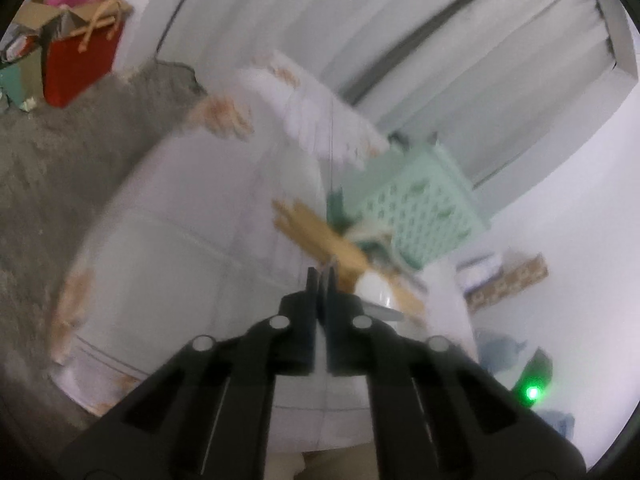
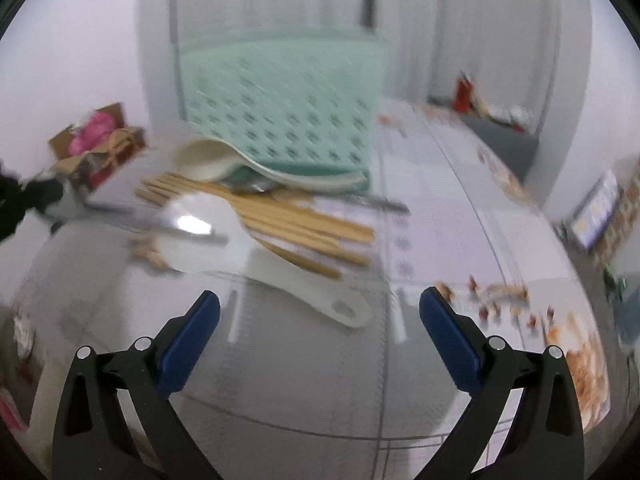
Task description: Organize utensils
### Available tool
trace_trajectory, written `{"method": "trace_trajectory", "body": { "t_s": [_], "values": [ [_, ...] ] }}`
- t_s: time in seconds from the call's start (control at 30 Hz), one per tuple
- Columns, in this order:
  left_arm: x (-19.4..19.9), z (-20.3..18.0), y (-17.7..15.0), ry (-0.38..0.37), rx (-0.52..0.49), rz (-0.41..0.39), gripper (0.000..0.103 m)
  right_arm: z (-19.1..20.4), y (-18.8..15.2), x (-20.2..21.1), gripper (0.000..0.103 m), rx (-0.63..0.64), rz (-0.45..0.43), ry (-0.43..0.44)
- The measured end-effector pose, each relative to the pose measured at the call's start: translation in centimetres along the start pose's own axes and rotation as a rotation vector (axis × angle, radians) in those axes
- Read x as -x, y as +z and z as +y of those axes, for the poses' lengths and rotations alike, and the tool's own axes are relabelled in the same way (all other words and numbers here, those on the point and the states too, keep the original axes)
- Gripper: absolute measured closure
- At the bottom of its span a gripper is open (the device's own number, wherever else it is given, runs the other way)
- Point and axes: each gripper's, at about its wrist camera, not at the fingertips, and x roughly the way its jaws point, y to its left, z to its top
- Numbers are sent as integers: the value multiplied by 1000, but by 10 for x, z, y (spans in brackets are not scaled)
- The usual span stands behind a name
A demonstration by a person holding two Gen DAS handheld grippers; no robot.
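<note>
A mint-green perforated basket [image 2: 280, 108] [image 1: 424, 216] stands on the white-clothed table [image 2: 320, 380]. In front of it lies a pile of several wooden chopsticks [image 2: 296, 224] [image 1: 316, 236], a white rice paddle [image 2: 256, 256], a white ladle [image 2: 224, 160] leaning on the basket, and a metal utensil [image 2: 188, 230]. My right gripper [image 2: 320, 294] is open just above the table, with the paddle's handle end lying between its blue pads [image 2: 192, 332], untouched. My left gripper [image 1: 322, 276] is shut near the chopsticks. A thin grey sliver shows at its tips; blur hides whether it is held.
A red bag and a cardboard box with pink stuff [image 1: 80, 60] [image 2: 96, 140] stand on the grey floor beyond the table's left edge. Pale curtains [image 1: 440, 60] hang behind the basket. A green light [image 1: 532, 392] glows at the lower right.
</note>
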Motion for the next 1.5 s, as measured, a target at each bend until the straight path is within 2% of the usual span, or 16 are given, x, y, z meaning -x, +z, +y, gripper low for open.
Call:
{"method": "trace_trajectory", "body": {
  "t_s": [0.1, 0.17, 0.23, 0.4, 0.47, 0.6, 0.7, 0.8, 0.83, 1.03, 1.13, 1.3, 1.5],
  "values": [
    [20, 4, 11, -34, 11, -68, 102, 29, 7, 6, 12, 128, -12, 89],
    [29, 8, 18, -44, 16, -95, 102, 47, 9, 3, 22, 195, -7, 113],
    [34, 9, 21, -47, 18, -112, 102, 63, 13, 0, 28, 256, -10, 118],
    [38, 16, 23, -40, 29, -118, 102, 98, 15, -14, 40, 414, -21, 53],
    [37, 20, 23, -38, 37, -114, 102, 108, 14, -22, 52, 469, 0, 24],
    [37, 26, 24, -31, 42, -114, 102, 118, 12, -28, 61, 515, -5, -34],
    [38, 29, 25, -27, 45, -116, 102, 120, 14, -34, 72, 514, 11, -66],
    [38, 29, 25, -26, 44, -121, 102, 123, 15, -39, 87, 526, 28, -75],
    [39, 30, 26, -29, 45, -123, 102, 127, 15, -39, 97, 533, 35, -74],
    [48, 25, 28, -40, 29, -151, 102, 119, 19, -35, 100, 497, 50, -32],
    [56, 20, 31, -51, 16, -177, 102, 108, 28, -22, 100, 459, 19, -5],
    [69, 0, 46, -94, -30, -233, 102, 81, 54, 9, 102, 324, -38, 92],
    [68, -40, 80, -173, -96, -273, 102, 40, 84, 37, 102, 185, -119, 156]
  ]
}}
